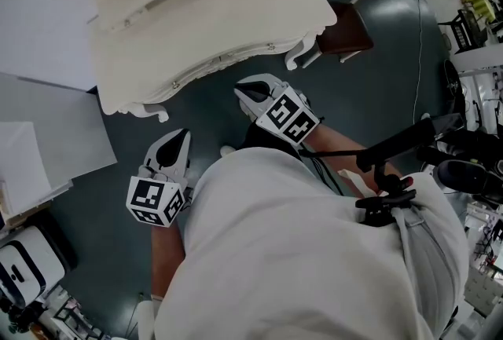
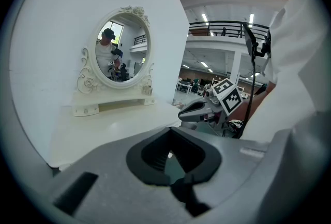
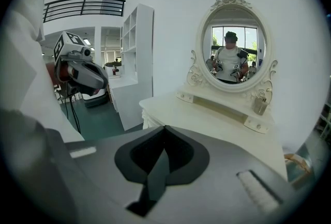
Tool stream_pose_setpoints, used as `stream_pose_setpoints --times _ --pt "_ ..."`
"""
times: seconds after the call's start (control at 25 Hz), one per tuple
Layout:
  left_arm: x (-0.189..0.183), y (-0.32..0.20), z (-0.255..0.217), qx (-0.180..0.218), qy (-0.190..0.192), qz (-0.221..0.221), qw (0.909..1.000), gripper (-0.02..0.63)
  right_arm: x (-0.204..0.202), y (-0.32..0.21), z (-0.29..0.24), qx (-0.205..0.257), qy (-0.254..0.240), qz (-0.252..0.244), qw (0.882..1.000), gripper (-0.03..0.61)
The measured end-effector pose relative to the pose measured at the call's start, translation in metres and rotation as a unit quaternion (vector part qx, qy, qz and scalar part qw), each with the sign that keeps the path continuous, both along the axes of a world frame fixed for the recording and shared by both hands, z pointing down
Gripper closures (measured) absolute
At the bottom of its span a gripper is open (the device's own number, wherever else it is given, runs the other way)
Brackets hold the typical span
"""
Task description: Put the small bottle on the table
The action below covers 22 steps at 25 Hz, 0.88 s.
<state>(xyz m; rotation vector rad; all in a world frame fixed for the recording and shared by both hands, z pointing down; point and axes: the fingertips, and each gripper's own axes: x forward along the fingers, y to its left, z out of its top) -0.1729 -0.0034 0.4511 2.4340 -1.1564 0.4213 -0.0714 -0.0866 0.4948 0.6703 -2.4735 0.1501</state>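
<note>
Both my left tongs (image 1: 174, 144) and right tongs (image 1: 250, 89) are pale matt plastic with a dull black lining in the throat, and my shirt (image 1: 299, 252) is plain white cloth. The tabletop (image 1: 236, 9) is smooth cream paint with a soft satin sheen, the mirror (image 3: 234, 47) is glossy glass, and the small bottle (image 3: 260, 105) looks like clear glass. The floor (image 1: 393, 56) is dark teal, smooth and pretty shiny.

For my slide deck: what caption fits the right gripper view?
Shut, empty right gripper faces white dressing table; small bottle beside the oval mirror.
</note>
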Motion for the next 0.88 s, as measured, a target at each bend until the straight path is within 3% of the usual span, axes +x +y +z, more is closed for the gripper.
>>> stream_pose_setpoints --times 0.36,0.88 --pt "0.016 -0.036 0.001 -0.008 -0.002 0.005 1.0000 0.611 0.017 -0.034 0.003 -0.007 0.000 0.005 1.000 0.578" --pt "0.042 -0.128 -0.013 -0.014 -0.013 0.004 0.9998 0.611 0.049 -0.136 -0.001 -0.012 0.001 0.011 1.000 0.578"
